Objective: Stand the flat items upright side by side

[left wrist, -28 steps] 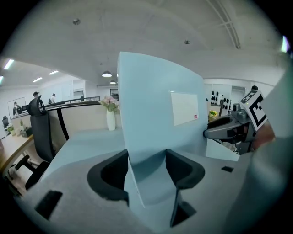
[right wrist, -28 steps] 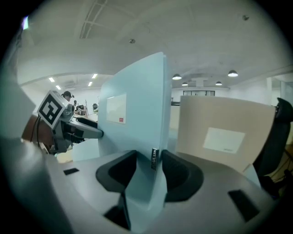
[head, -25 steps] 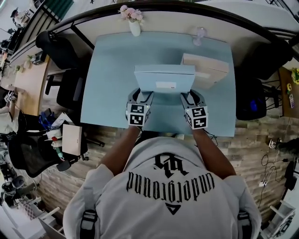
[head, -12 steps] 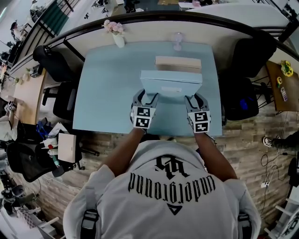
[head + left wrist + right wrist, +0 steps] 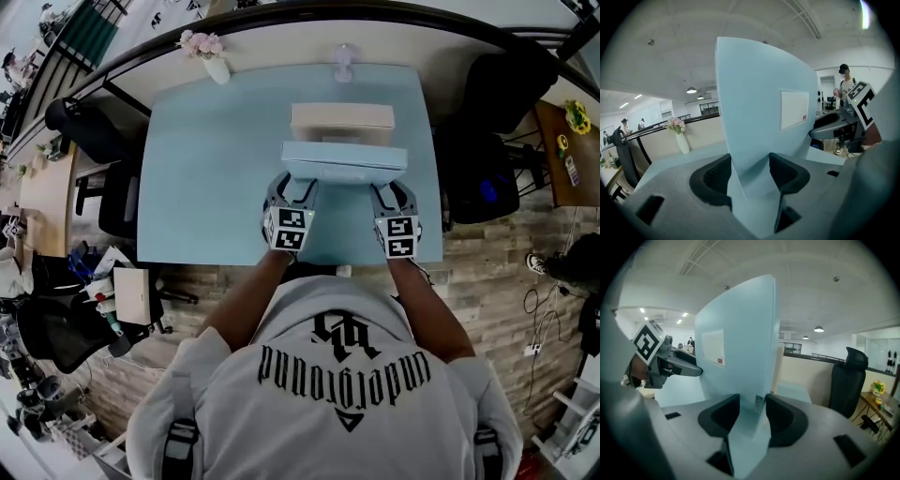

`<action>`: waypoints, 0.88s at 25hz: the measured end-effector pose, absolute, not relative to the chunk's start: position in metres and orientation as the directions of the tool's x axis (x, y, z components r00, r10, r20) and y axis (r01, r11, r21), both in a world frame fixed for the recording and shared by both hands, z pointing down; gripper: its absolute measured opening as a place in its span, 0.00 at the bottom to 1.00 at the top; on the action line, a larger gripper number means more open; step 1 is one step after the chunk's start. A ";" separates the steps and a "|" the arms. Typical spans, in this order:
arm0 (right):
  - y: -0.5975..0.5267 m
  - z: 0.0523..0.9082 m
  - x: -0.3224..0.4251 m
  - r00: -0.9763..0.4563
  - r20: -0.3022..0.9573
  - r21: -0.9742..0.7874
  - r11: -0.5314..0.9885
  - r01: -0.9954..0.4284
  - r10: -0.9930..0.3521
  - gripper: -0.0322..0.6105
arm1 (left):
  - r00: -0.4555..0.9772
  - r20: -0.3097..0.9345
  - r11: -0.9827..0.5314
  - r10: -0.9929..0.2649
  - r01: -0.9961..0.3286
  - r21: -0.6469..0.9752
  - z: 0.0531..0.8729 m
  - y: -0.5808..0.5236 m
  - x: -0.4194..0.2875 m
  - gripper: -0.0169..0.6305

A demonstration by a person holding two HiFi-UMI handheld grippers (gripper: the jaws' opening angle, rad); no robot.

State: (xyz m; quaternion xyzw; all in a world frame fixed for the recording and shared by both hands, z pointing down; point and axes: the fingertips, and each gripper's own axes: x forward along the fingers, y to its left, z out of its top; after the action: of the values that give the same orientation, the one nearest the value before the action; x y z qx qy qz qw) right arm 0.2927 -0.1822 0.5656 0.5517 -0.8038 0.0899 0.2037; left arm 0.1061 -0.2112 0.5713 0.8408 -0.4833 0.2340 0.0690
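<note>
Pale-blue flat cardboard box [image 5: 345, 161] is held upright over the blue table [image 5: 206, 169], with the left gripper [image 5: 292, 187] and right gripper [image 5: 391, 190] both clamped on its near corners, just before the beige box [image 5: 341, 122]. Placing step, I'd say; next it needs lowering close alongside, then release.

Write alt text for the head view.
Seen from above, a person holds a pale blue flat box upright between the left gripper and right gripper, one at each end, in front of a beige box on a light blue table.
</note>
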 end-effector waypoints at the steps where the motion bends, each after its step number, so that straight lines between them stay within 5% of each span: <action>1: -0.186 0.572 0.295 -0.305 0.434 0.084 0.376 -0.923 -0.847 0.33 | 0.421 0.466 -0.524 -0.778 -0.845 -0.110 0.577 -0.214 0.108 0.43; 22: -0.243 0.626 0.296 -0.293 0.506 0.094 0.390 -0.916 -0.811 0.33 | 0.410 0.524 -0.529 -0.747 -0.844 -0.094 0.639 -0.265 0.110 0.42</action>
State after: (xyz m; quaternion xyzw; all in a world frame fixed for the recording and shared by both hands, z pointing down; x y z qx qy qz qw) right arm 0.2957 -0.2429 0.6255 0.5417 -0.7970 0.1072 0.2447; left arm 0.1100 -0.2650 0.6386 0.8344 -0.4765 0.2608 0.0928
